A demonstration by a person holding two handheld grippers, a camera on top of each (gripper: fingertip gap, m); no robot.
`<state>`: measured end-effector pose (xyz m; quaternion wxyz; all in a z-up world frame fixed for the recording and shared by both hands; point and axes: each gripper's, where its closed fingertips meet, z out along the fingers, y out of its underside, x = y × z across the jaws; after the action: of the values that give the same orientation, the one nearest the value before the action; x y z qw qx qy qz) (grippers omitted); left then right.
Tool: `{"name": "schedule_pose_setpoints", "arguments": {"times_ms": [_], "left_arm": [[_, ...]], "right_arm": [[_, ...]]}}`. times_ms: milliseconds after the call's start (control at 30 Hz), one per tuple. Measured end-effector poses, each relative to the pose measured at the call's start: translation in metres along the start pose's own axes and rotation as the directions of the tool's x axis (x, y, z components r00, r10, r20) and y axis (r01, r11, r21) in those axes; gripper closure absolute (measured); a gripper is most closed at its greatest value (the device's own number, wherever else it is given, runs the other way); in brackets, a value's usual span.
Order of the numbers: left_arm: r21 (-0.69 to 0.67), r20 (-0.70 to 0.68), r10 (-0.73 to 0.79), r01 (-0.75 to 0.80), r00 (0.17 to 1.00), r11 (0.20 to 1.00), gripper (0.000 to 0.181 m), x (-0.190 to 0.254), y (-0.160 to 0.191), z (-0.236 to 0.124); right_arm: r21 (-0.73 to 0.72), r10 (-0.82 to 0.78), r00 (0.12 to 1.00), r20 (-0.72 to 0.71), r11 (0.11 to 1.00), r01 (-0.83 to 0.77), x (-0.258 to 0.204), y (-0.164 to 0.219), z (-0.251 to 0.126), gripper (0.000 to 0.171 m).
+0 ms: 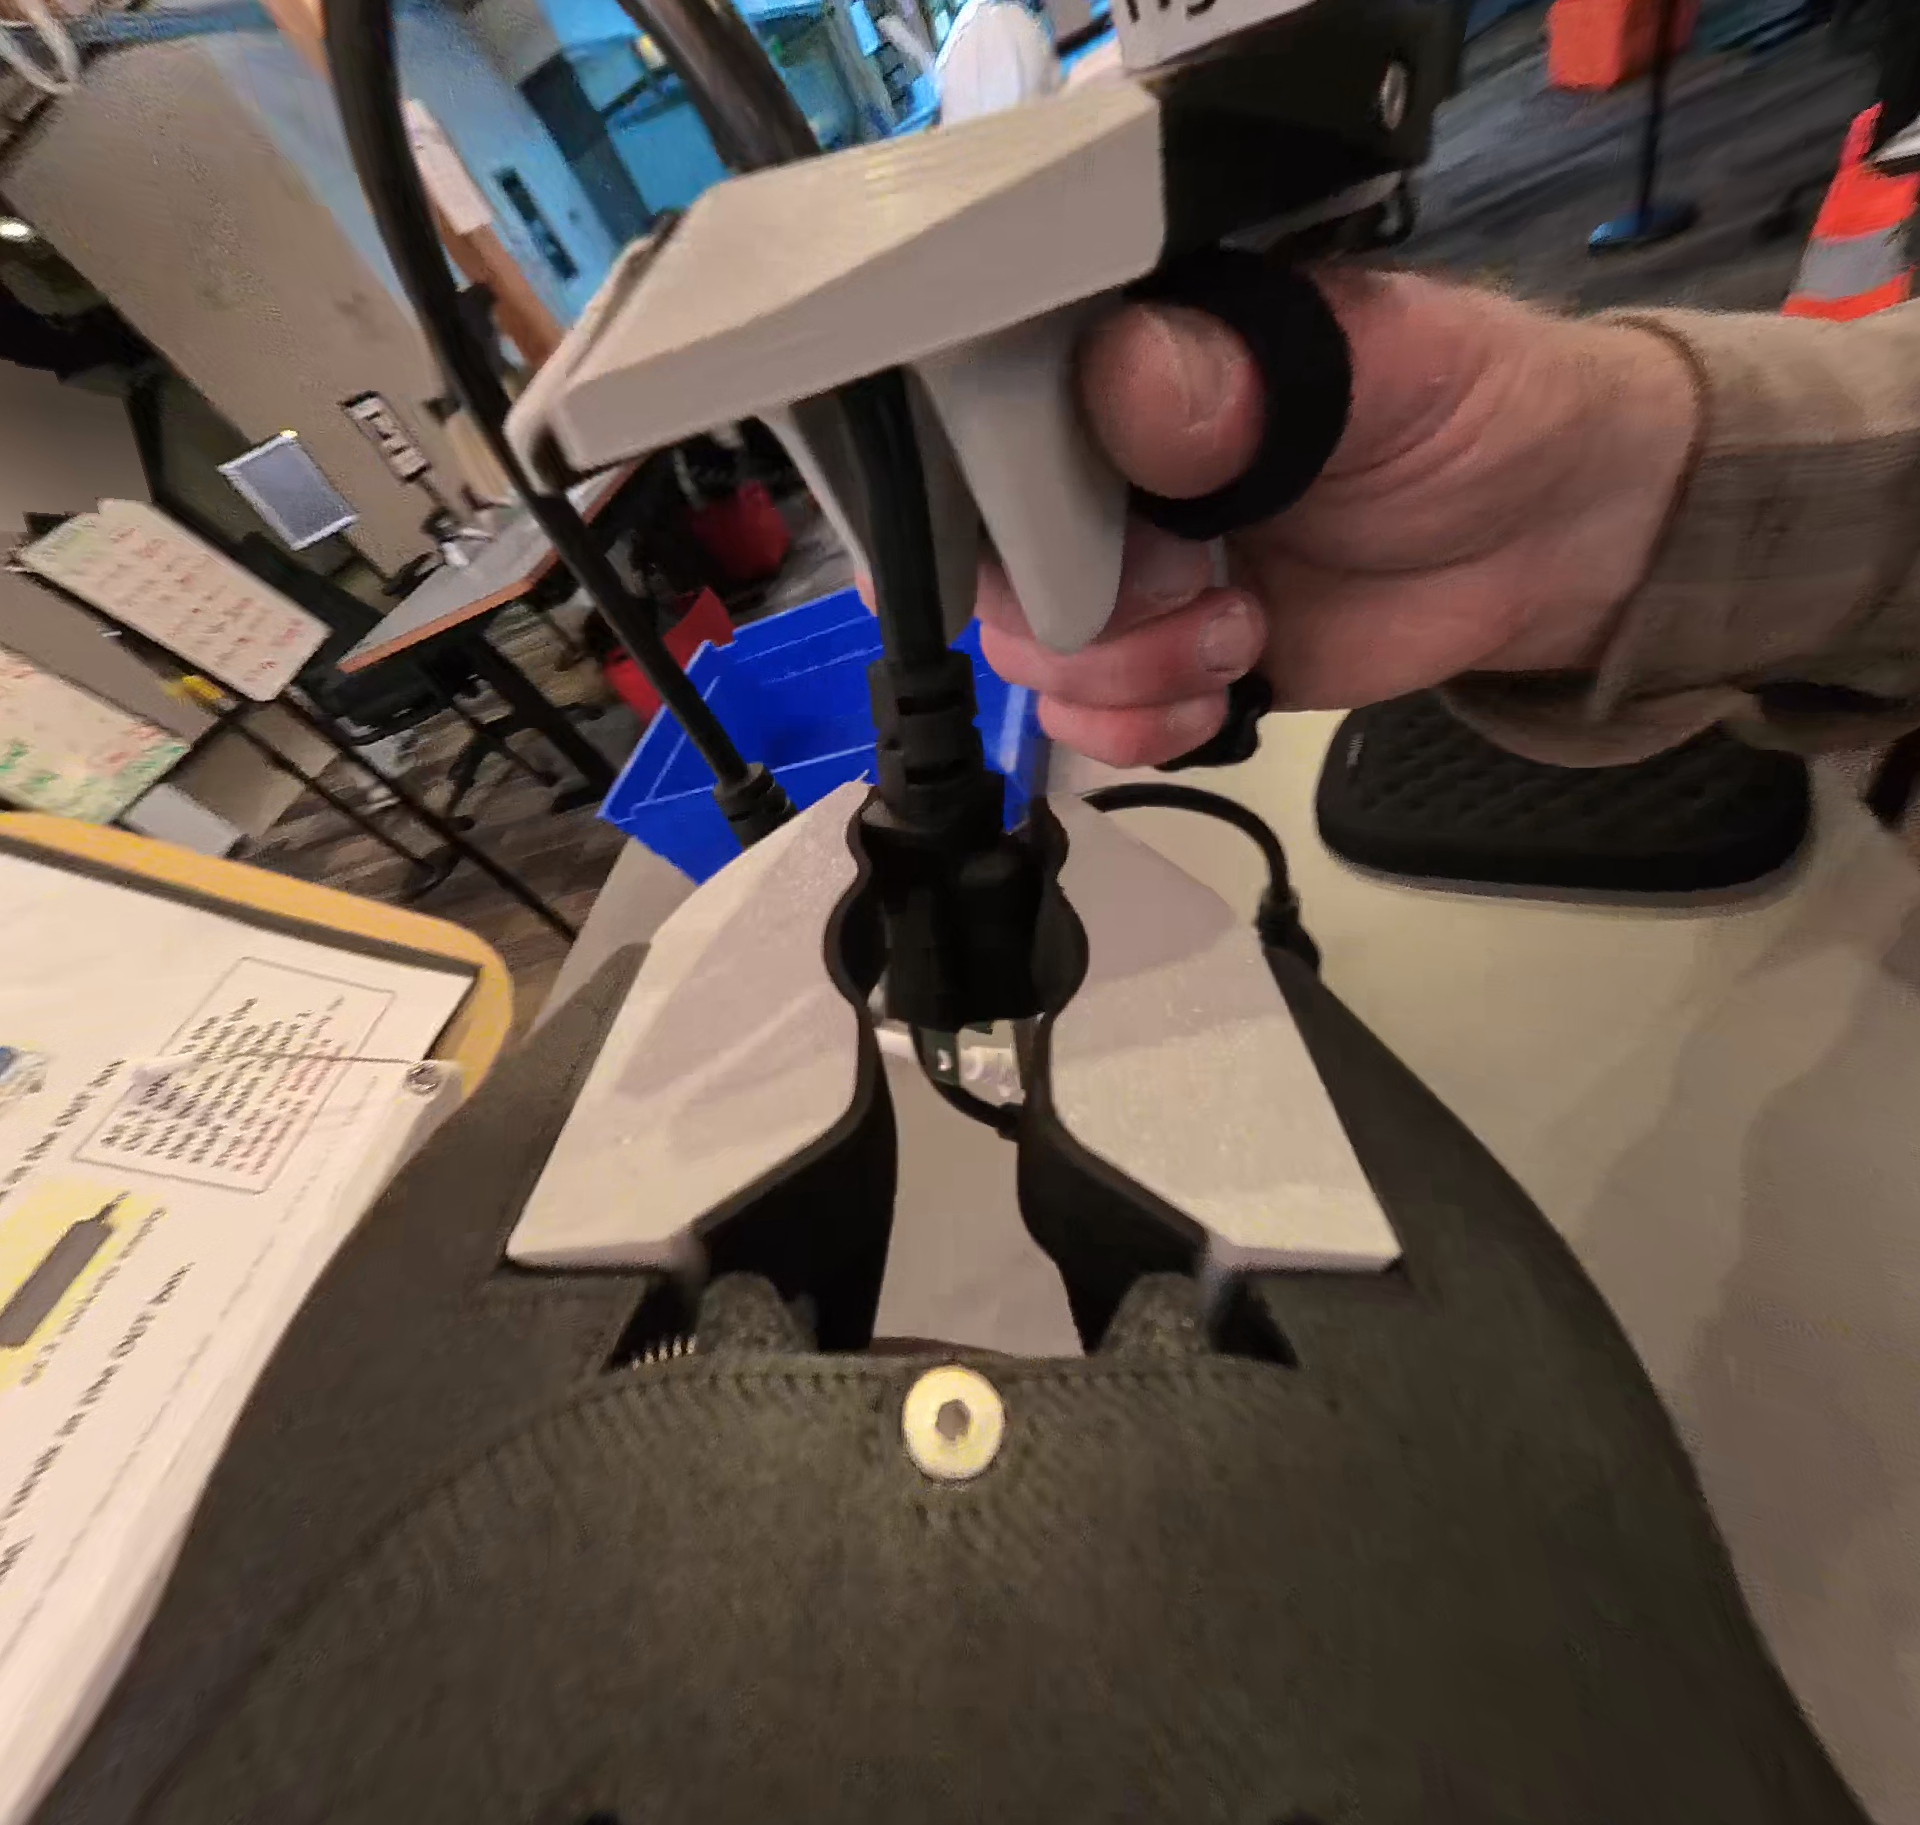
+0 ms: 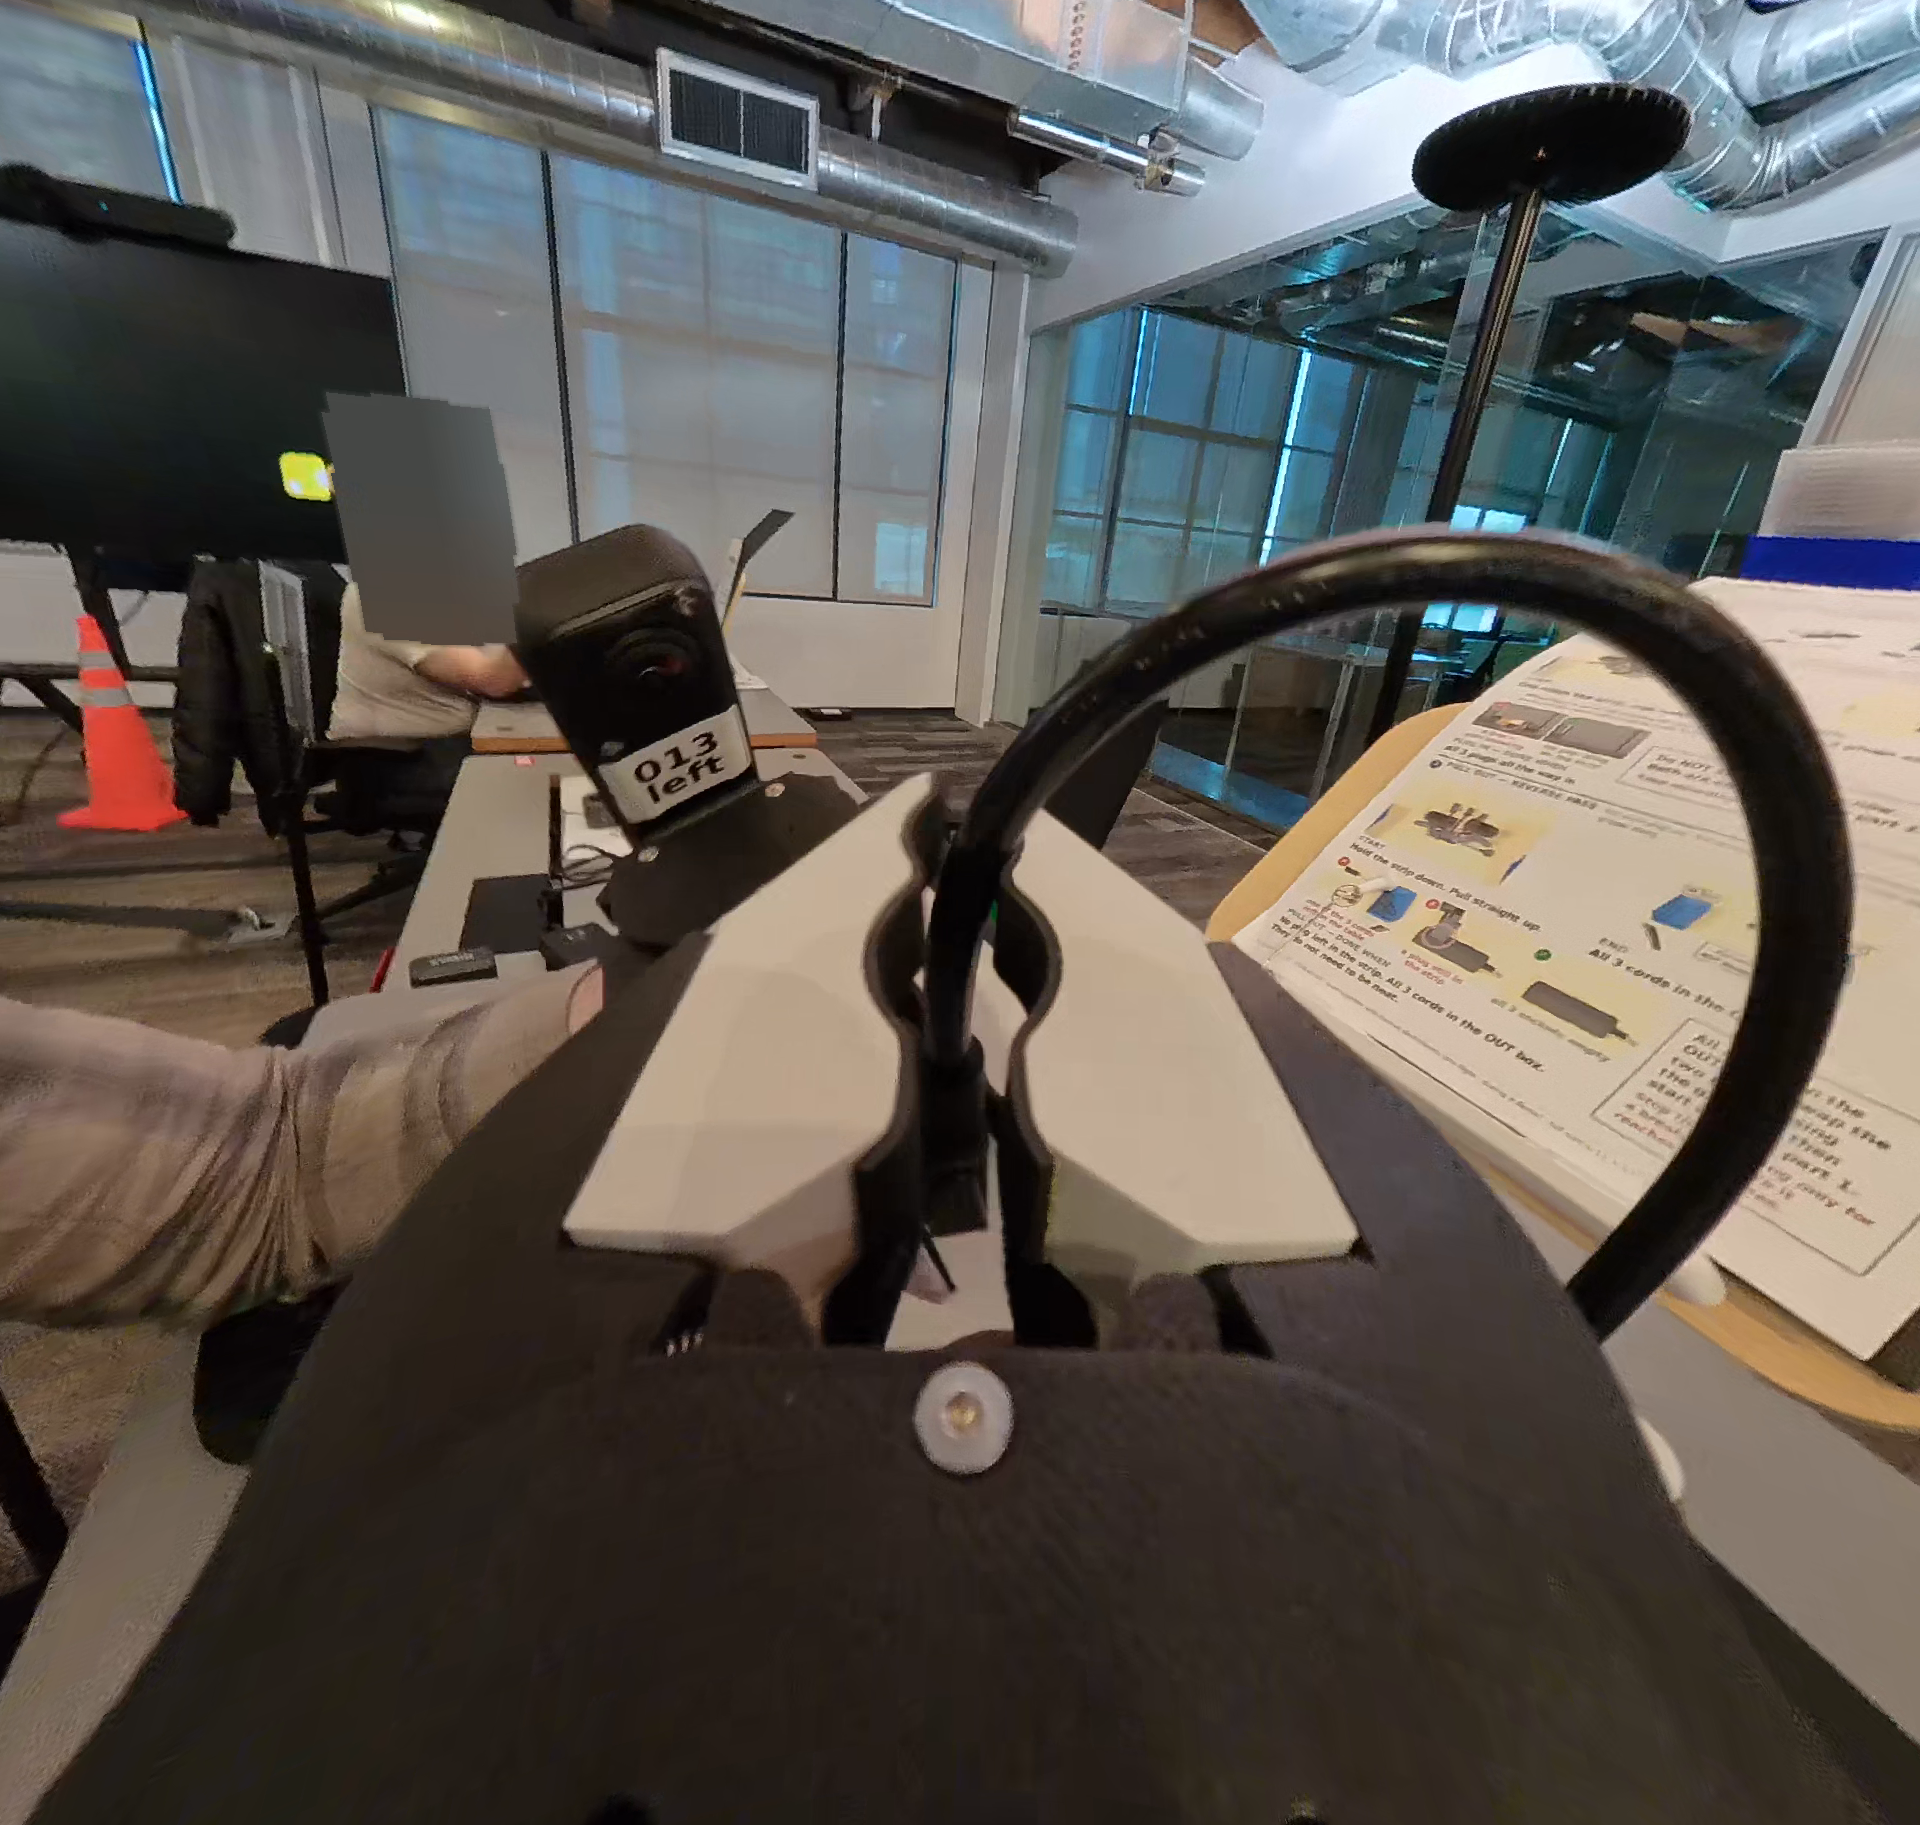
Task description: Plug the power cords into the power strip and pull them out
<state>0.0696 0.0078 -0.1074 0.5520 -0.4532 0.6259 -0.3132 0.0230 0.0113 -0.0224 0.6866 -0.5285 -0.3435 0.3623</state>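
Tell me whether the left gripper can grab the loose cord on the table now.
Probably not yet: the left gripper is shut on a black plug, so its fingers are full. The loose cord lies close by, uncovered; it would need to let go first.

Wore matte black textured bodies on both the left gripper (image 1: 954, 944) and the right gripper (image 2: 961, 954), with pale grey angular fingers (image 1: 727, 1027), one silver screw (image 1: 953, 1422) apiece, and white labels. Beige heathered sleeve (image 1: 1787, 528); black finger loop (image 1: 1278, 393).
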Motion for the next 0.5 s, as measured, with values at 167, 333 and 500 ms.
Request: {"name": "schedule_pose_setpoints", "arguments": {"times_ms": [167, 333, 500], "left_arm": [[0.074, -0.165, -0.030, 0.043, 0.986, 0.996, 0.159, 0.013, -0.004, -0.013], [0.073, -0.352, -0.042, 0.072, 0.935, 0.995, 0.159, 0.038, -0.005, -0.021], [0.087, -0.530, -0.051, 0.114, 0.846, 0.990, 0.158, 0.065, -0.004, -0.029]], "right_arm": [[-0.123, -0.031, 0.992, 0.123, 0.991, 0.046, -0.015, 0.009, -0.006, 0.139], [-0.267, -0.006, 0.957, 0.289, 0.960, 0.087, -0.036, 0.034, -0.019, 0.142], [-0.216, -0.064, 0.896, 0.440, 0.961, 0.175, -0.070, 0.036, -0.026, 0.170]]}}
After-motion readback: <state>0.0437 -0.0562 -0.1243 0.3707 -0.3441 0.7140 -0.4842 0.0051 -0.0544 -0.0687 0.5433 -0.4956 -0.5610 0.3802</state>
